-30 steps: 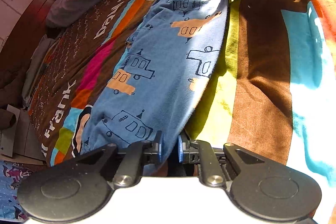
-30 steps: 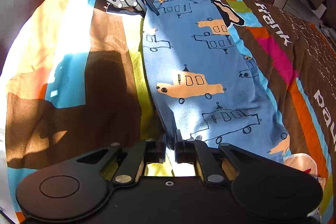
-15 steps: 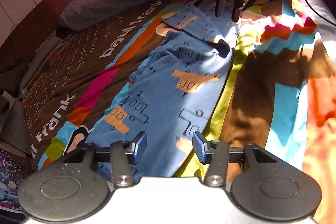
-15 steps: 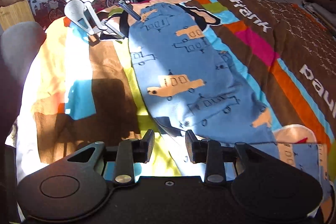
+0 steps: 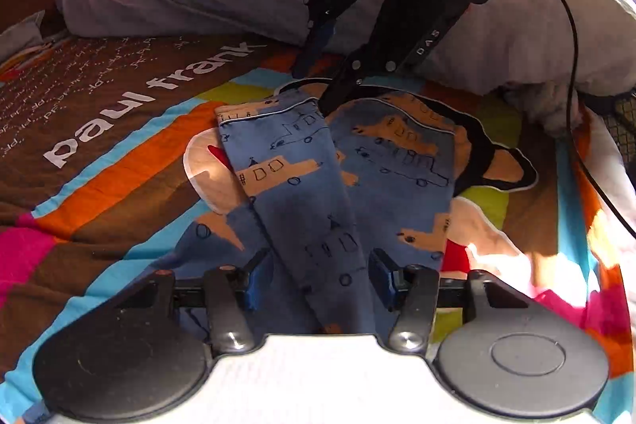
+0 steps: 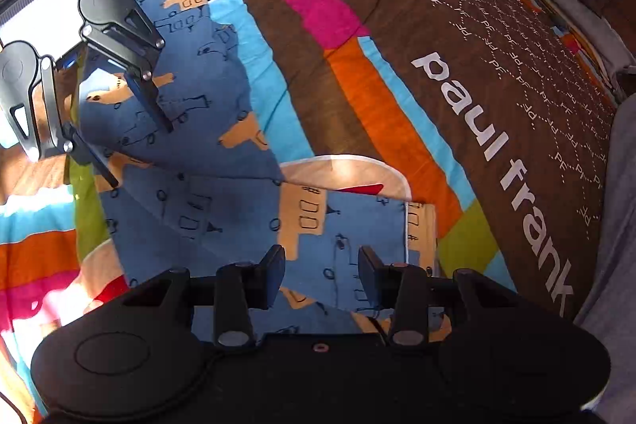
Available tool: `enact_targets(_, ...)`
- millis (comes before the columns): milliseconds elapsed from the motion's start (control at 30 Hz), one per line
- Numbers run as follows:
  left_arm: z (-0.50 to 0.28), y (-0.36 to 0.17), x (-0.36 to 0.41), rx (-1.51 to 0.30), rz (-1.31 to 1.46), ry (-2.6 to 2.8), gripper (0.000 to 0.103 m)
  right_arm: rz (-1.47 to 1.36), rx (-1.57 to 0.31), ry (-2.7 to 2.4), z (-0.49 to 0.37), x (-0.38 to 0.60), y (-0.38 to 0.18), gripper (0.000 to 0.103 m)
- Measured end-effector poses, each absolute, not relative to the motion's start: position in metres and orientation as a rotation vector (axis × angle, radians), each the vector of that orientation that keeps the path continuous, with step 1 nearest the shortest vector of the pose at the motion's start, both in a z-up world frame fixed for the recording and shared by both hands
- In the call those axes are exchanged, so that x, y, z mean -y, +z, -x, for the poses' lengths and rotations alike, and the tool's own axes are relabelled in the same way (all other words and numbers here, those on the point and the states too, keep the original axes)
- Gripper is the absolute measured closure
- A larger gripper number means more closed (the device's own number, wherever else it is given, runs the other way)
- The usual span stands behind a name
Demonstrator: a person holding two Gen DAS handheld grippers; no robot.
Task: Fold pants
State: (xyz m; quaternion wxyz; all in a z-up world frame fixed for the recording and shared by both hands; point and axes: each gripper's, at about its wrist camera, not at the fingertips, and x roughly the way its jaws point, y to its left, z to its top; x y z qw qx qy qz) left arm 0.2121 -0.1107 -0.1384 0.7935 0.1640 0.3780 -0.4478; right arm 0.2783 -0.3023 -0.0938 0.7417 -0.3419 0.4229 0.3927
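Pants (image 5: 338, 193) lie folded over on the bedspread (image 5: 119, 161). Left tongs (image 5: 318, 283) and right tongs (image 6: 320, 275): both spread, gripping nothing.

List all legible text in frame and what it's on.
"paul frank": large white letters on the brown band of the bedspread, seen in both views.
"frank": second print on the bedspread, first word cut off at the top edge.
"PF": small dotted repeats across the brown band.
"DAS", possibly: on the right gripper finger; uncertain.
Pants: vehicle drawings only, no text.
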Motion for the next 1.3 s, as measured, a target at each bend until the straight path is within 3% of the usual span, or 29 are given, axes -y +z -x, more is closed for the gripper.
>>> enact_targets(400,-0.269,-0.168,0.106,-0.999,-0.136,-1.016,0.046,0.748,-0.933,0.891,-0.321,0.303,-0.121,0.062)
enact_targets(467,-0.27,-0.166,0.105,-0.996,-0.092,-1.032,0.054,0.751,-0.929,0.89,-0.323,0.302,-0.121,0.062)
enact_targets(800,-0.275,-0.174,0.1,-1.013,-0.036,-1.018,0.06,0.839,-0.92,0.919,-0.338,0.293,-0.12,0.064)
enact_targets(967,-0.279,-0.176,0.101,-1.008,-0.029,-1.025,0.077,0.919,-0.954,0.932,-0.363,0.289,-0.134,0.07)
enact_targets(1133,-0.28,-0.178,0.1,-1.0,-0.024,-1.02,0.085,0.872,-0.996,0.901,-0.397,0.286,-0.141,0.07)
enact_targets(1300,-0.28,-0.181,0.101,-1.004,-0.024,-1.015,0.085,0.84,-1.107,0.9,-0.42,0.281,-0.158,0.071)
